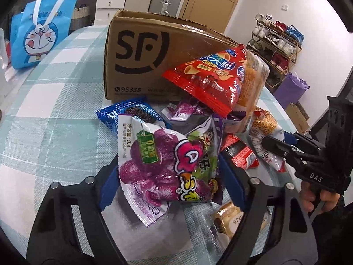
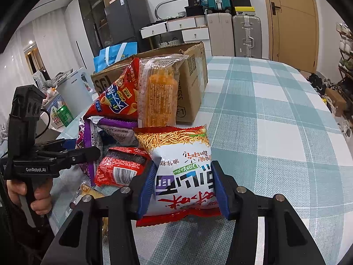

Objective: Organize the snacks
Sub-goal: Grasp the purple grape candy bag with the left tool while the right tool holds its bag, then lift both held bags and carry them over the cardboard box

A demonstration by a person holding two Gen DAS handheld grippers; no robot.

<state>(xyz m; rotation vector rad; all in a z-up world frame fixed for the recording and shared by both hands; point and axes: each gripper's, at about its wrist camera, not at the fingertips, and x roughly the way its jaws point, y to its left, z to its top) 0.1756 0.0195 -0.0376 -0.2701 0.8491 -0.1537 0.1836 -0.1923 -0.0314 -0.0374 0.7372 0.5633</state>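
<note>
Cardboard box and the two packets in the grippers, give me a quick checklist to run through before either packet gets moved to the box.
1. Left gripper closed on the purple gummy packet: ok, blue pads press both sides.
2. Right gripper closed on the noodle snack packet: ok, packet pinched between the pads.
3. Cardboard box open on top: ok, flap edges stand up.
4. Room inside the box: cannot tell, interior hidden.
5. Path to the box clear: not ok, the red chip bag and orange cracker pack lean against its front.
6. Held packets free of the pile: cannot tell.
</note>
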